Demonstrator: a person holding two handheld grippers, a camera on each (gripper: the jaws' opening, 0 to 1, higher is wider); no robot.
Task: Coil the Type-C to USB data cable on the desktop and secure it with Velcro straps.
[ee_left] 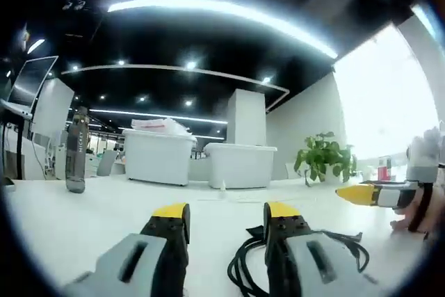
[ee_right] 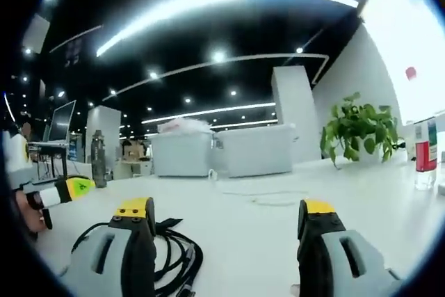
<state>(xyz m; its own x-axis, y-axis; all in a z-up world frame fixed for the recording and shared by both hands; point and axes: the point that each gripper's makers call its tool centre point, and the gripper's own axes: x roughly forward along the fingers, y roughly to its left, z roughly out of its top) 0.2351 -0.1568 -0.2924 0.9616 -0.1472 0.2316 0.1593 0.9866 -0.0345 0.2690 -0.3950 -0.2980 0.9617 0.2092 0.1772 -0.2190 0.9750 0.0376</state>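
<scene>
- Cable (ee_left: 245,268), black and loosely coiled, lies on the white desk (ee_left: 104,213), just past the left gripper (ee_left: 226,219) and partly hidden behind its right jaw.
- Left gripper's jaws stand apart, gripping nothing.
- Right gripper (ee_right: 226,215) is spread wide and bare, the cable (ee_right: 174,255) beside its left jaw.
- Grey bottle (ee_left: 75,149) and potted plant (ee_left: 324,155) stand farther back.
</scene>
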